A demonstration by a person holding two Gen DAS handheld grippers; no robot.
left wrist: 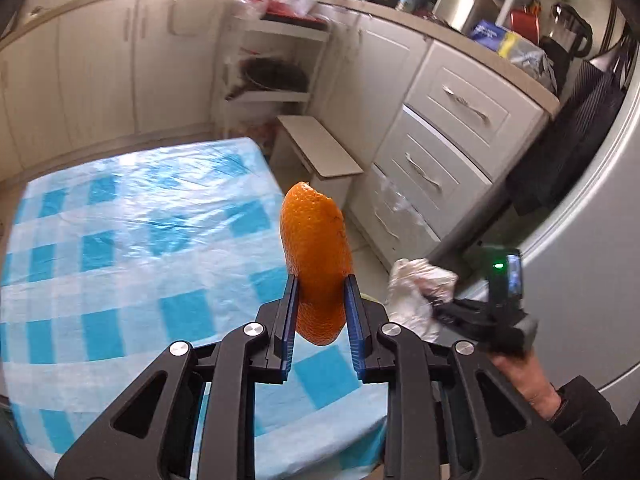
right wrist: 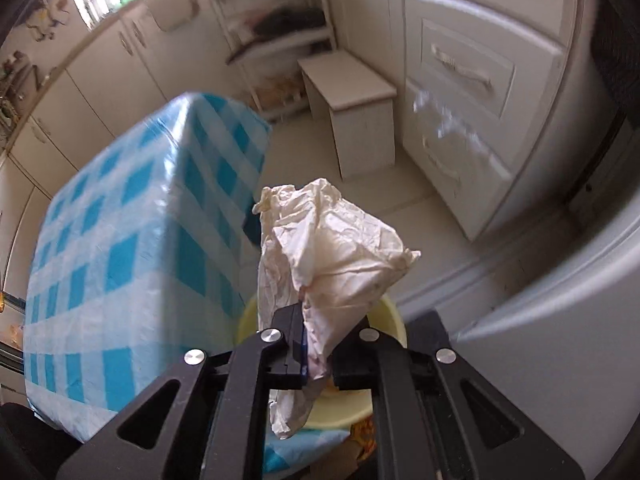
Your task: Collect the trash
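Orange peel [left wrist: 316, 264] sits clamped upright btwn the blue pads of the left gripper [left wrist: 320, 300], jaws narrow on it, held above the table [left wrist: 120, 240] w/ its blue-checked plastic cloth; in the left wrist view it reads dead centre, tip toward 12 o'clock. Crumpled white tissue [right wrist: 332, 264] is pinched in the right gripper [right wrist: 316, 356], jaws nearly together on the paper, wad fanning out toward 12–1 o'clock. Only the right wrist view shows a pale yellow bowl [right wrist: 384, 320] under the tissue, its rim peeking out either side of the fingers. Only the left wrist view shows the other tool from outside – right gripper at 4 o'clock w/ a green light on its housing, a hand [left wrist: 524, 380] and dark sleeve behind it – plus the cluttered counter [left wrist: 500, 60] at 1 o'clock. Both views catch the small white stool [right wrist: 348, 92] and drawers [left wrist: 452, 136] beyond the table.
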